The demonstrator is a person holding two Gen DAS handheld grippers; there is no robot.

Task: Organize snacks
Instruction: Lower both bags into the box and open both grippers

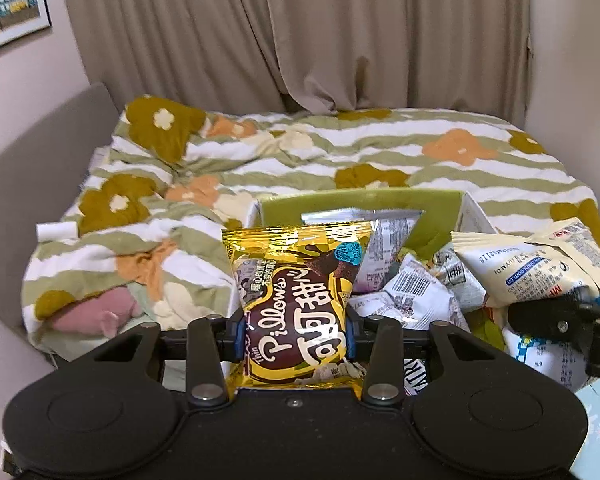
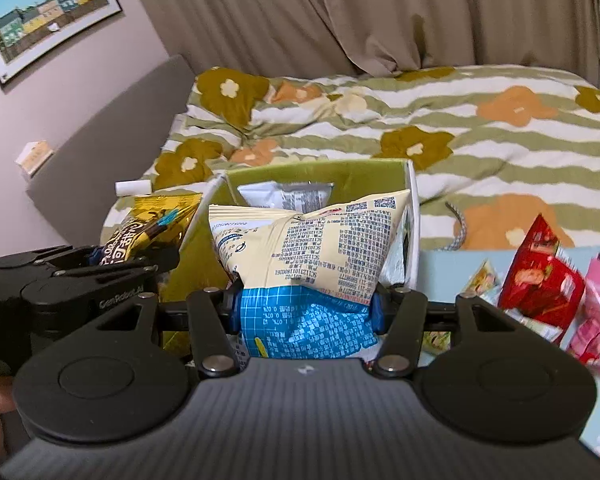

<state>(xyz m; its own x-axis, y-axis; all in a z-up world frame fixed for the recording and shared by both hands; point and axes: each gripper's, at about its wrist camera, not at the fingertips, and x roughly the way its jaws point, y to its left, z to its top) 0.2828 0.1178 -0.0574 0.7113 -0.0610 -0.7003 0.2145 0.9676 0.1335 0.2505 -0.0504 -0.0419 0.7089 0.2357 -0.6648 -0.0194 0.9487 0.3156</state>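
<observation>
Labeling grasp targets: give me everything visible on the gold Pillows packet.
The gold Pillows packet is a glossy foil pouch, yellow with a brown panel, white lettering and crimped end seals. It looks puffy and sealed. The left gripper pinches its lower half from both sides, holding it upright at the green box's left edge.

bedroom behind the work

a quilt (image 2: 480, 136) with green and white stripes and ochre and orange flowers covers the bed, rumpled at the left. beige curtains (image 1: 300, 36) hang behind it, touching its far edge. a framed picture (image 2: 44, 12) of coloured houses hangs on the left wall above a grey headboard (image 2: 112, 136). a pink cloth (image 1: 96, 312) lies at the quilt's near left edge.
</observation>
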